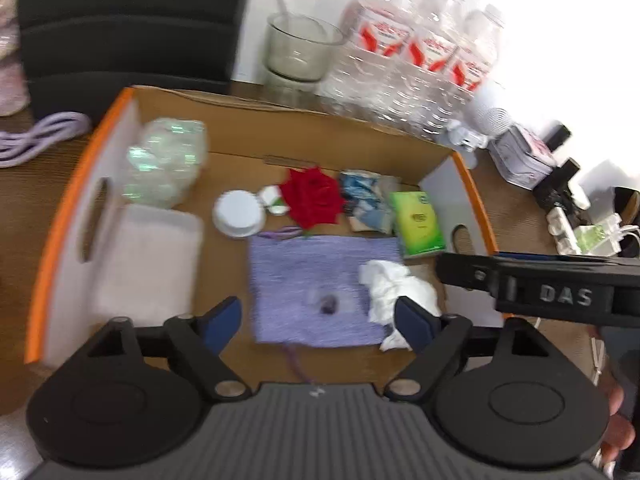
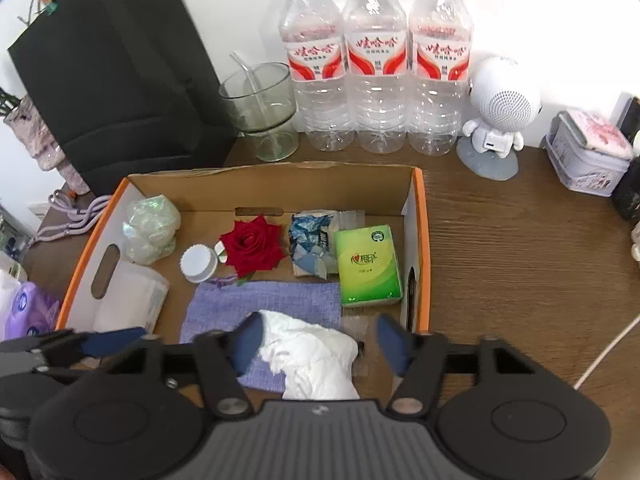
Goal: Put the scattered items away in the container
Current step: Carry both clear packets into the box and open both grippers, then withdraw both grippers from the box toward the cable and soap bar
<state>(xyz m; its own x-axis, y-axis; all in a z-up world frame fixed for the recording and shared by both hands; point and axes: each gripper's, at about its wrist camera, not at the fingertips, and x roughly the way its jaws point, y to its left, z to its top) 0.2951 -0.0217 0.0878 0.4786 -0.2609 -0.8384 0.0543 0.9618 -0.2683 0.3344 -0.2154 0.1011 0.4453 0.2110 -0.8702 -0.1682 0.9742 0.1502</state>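
Note:
An orange-rimmed cardboard box (image 1: 68, 208) (image 2: 421, 216) holds a red rose (image 1: 314, 196) (image 2: 253, 246), a white cap (image 2: 199, 263), a blue crumpled wrapper (image 2: 310, 240), a green tissue pack (image 1: 420, 222) (image 2: 367, 266), a shiny crumpled film (image 2: 150, 230), a white pad (image 1: 148, 260) and a purple knitted cloth (image 1: 312, 280) (image 2: 264, 300). A crumpled white tissue (image 1: 394, 286) (image 2: 316, 354) lies on the cloth. My left gripper (image 1: 318, 320) hangs open over the cloth. My right gripper (image 2: 320, 342) stands open around the tissue, its right pad clear of it.
Behind the box stand three water bottles (image 2: 376, 60), a glass bowl (image 2: 262, 104) and a white robot figure (image 2: 498, 116). A tin (image 2: 588, 152) sits far right. A purple cable (image 2: 76, 216) and a purple pack (image 2: 28, 312) lie left of the box, by a black block (image 2: 120, 72).

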